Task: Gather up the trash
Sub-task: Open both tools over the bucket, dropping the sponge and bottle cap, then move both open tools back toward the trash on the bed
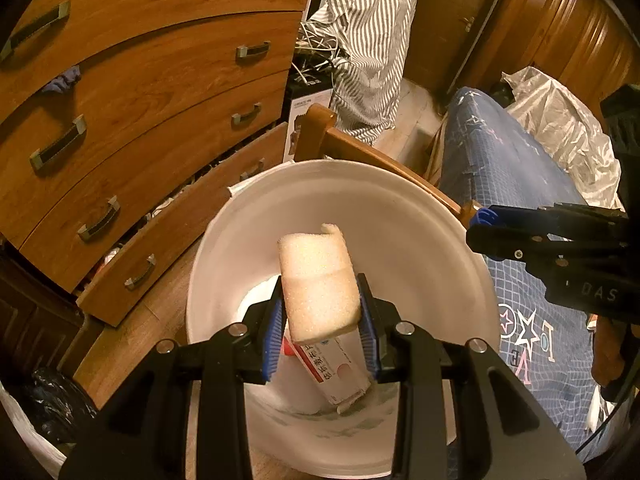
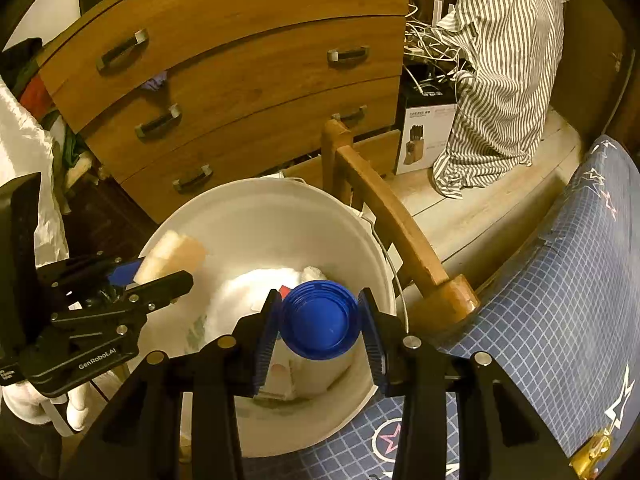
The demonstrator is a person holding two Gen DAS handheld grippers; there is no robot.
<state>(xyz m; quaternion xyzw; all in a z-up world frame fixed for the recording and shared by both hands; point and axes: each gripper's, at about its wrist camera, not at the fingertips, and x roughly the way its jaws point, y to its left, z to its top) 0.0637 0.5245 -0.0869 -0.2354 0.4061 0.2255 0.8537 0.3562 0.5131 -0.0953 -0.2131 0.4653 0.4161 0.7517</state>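
**Both tools loaded over the white bin**

Your left tool (image 1: 320, 334) is clamped on a pale foam block (image 1: 318, 280), its blue pads pressing the block's two sides. The block sits above the open mouth of the white bin (image 1: 420, 236), tilted so its far end points away from you. Below it, inside the bin, lies a white carton with red print (image 1: 338, 372), resting at a slant against the liner.

Your right tool (image 2: 318, 330) is clamped on a blue lid (image 2: 318, 320), gripped at its ribbed rim with its hollow side facing the camera. It too hangs over the bin (image 2: 256, 208), nearer the bin's right edge. In the right wrist view your left tool (image 2: 160, 276) shows at the left side of the bin with the foam block (image 2: 172, 256) in its grip; white crumpled paper (image 2: 256, 284) lies deep in the bin.

Beyond the bin on the far left stands a wooden chest of drawers (image 2: 240, 92), its lowest drawer pulled partly out. A wooden bed rail (image 2: 392, 224) runs just beside the bin's right rim, and a blue grid-patterned bed cover with stars (image 2: 540, 320) lies to the right. A striped shirt (image 2: 504, 72) hangs at the far right, beside a tangle of white cables (image 2: 428, 44).
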